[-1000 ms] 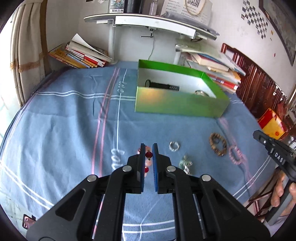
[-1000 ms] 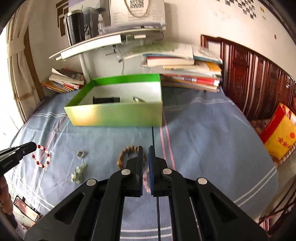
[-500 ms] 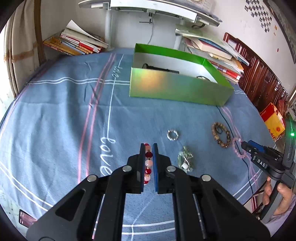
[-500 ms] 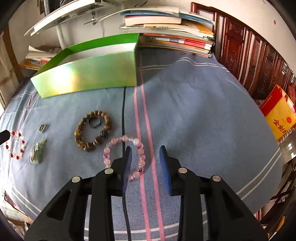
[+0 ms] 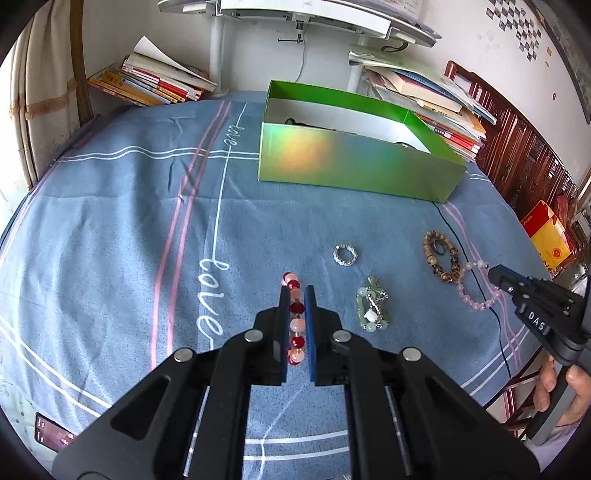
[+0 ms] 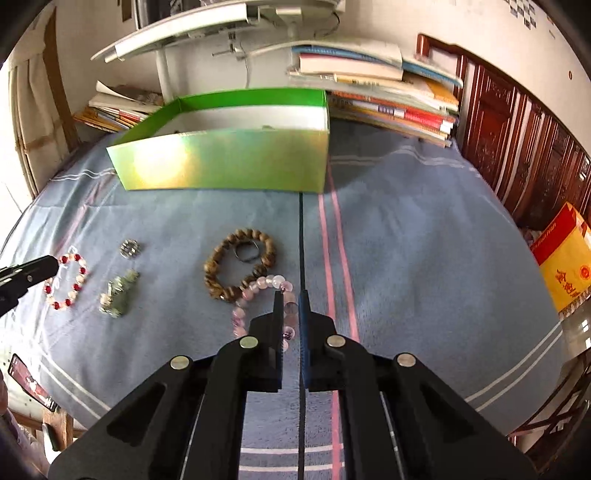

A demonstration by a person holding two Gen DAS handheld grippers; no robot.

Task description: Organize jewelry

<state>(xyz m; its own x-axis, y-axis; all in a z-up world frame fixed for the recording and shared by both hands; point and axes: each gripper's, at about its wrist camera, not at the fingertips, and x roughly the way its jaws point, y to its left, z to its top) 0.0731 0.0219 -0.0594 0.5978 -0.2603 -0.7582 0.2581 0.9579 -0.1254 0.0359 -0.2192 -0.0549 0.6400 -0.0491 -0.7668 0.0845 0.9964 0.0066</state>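
Half a second ago the right gripper (image 6: 291, 308) stood with its fingers spread over the pink bead bracelet (image 6: 258, 295); now its fingers have drawn in and pinch the right side of that bracelet, which lies on the cloth touching the brown wooden bead bracelet (image 6: 240, 264). The left gripper (image 5: 296, 299) remains clamped on the red and pale bead bracelet (image 5: 295, 317), its beads lined up between the two narrow-set fingers, low over the cloth. Taking the green box (image 5: 354, 162) as landmark: it stands open at the far middle of the surface, white inside, with a dark object only partly seen in it. In front of the box lie a small silver ring (image 5: 346, 254), a pale green jade piece with a metal clasp (image 5: 372, 306) nearer the camera, and the wooden bracelet with a dark ring (image 6: 247, 253) inside its loop. A black cable (image 6: 301, 236) runs from the box toward the camera. The right gripper's body bears the white letters "DAS" (image 5: 535, 320). The blue bedsheet (image 5: 110, 221) carries pink and white stripes and the word "love" (image 5: 210, 302) in white script. Behind the box are stacked books (image 6: 384, 96), a white curved shelf (image 5: 295, 14) on a post, and dark carved wood (image 6: 517, 147) to the right; a red and yellow bag (image 6: 565, 258) sits right of the bed.
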